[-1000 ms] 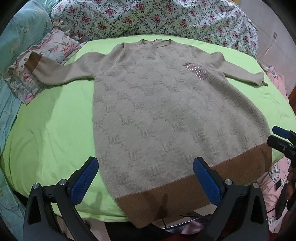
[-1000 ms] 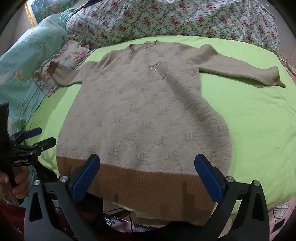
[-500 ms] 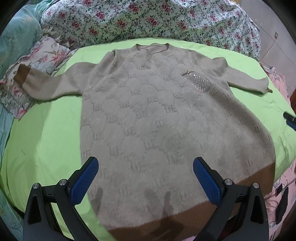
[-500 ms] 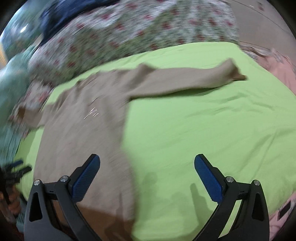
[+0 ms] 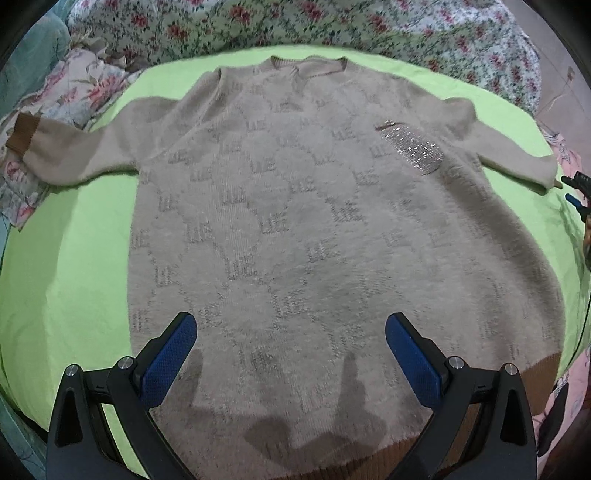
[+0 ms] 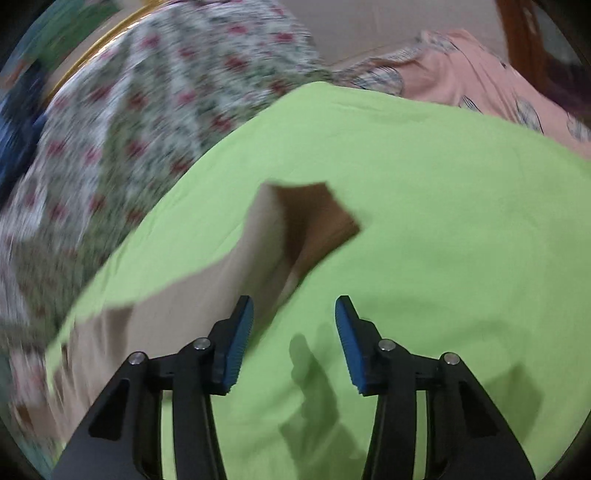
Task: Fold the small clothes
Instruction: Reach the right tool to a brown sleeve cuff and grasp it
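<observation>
Now the right gripper [image 6: 293,345] — jaws closing, nothing yet between them — has swung from the hem to the sleeve cuff [image 6: 317,218] at mid-frame, while the left gripper [image 5: 290,360] hangs wide open over the flat sweater [image 5: 314,221] — a sleeve fold likely next.

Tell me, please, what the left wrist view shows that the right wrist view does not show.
Only the left wrist view shows the whole sweater body, its neckline, the sparkly patch and the open left gripper above it. Only the right wrist view shows the brown sleeve cuff up close, the pink cloth and the right gripper, jaws closing with nothing between them. Both show the green sheet and the floral bedding.
</observation>
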A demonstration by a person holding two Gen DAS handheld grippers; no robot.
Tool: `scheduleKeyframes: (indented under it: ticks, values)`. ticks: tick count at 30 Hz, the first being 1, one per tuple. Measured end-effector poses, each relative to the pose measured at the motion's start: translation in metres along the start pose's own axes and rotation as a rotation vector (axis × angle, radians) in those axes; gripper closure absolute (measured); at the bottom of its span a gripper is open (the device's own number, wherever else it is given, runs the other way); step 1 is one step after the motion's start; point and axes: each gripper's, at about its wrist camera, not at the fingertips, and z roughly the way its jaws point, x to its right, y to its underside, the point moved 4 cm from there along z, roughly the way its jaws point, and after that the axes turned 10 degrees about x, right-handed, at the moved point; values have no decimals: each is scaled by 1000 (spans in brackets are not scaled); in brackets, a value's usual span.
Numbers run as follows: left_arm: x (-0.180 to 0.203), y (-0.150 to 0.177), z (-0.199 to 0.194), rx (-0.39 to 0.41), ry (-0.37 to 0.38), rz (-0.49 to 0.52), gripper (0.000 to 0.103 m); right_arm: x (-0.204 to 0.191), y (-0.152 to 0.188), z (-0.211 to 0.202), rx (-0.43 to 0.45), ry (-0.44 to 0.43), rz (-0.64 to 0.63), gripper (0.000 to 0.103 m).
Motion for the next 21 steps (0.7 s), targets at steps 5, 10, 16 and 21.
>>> scheduleKeyframes:
  ticks: [5,10,16,21]
  values:
    - [-2,-2,14,-32,-3,-26,1,2,-15,45,-14,12,34,58]
    - [-1,-4,21,-41,15,-44,1,13,-27,47,15,-34,132,95]
    - [-6,1,21,-37,37,-59,1,11,-46,6,96,58,56,95]
    - [-17,5,21,-33,50,-88,1,-71,-35,-25,96,-88,-81,95]
